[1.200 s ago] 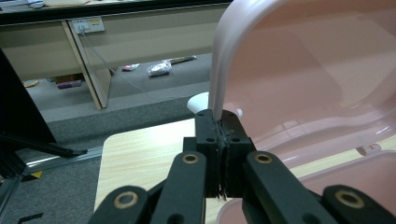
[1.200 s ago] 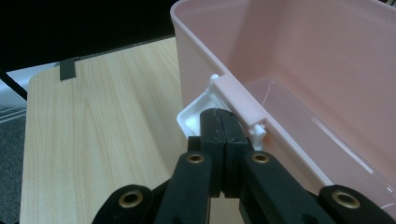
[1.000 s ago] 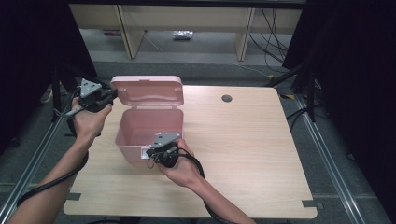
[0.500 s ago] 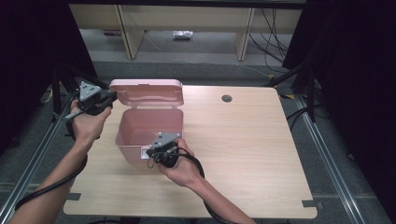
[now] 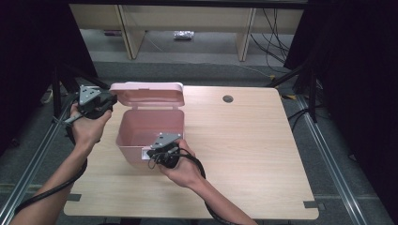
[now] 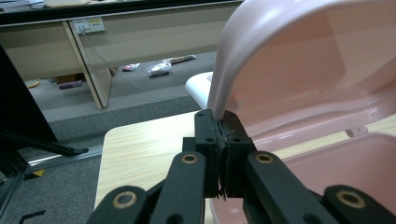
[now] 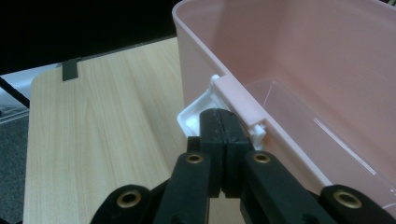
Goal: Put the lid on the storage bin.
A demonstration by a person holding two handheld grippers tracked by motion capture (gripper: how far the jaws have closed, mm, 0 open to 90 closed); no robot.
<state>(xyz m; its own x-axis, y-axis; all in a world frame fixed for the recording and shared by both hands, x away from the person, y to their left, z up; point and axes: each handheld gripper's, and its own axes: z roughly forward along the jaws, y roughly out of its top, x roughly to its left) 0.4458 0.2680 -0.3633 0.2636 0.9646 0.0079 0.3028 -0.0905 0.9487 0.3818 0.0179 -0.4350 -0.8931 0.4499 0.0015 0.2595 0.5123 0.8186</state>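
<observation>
Pink, smooth plastic box [image 5: 150,129] sits on the pale wood-grain table [image 5: 244,140], left of centre, its rounded lid [image 5: 148,93] raised. High view: left gripper [image 5: 109,99] at the lid's left edge, right gripper [image 5: 157,151] at the near wall. Left gripper view: black jaws pinched on the lid's thin rim [image 6: 219,100] (glossy inside face). Right gripper view: jaws closed on the white latch [image 7: 205,109] under the rim.

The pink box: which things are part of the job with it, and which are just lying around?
Part of the job:
pink box
its lid
white latch
left gripper
right gripper

Just lying around:
packet on the floor
cables
</observation>
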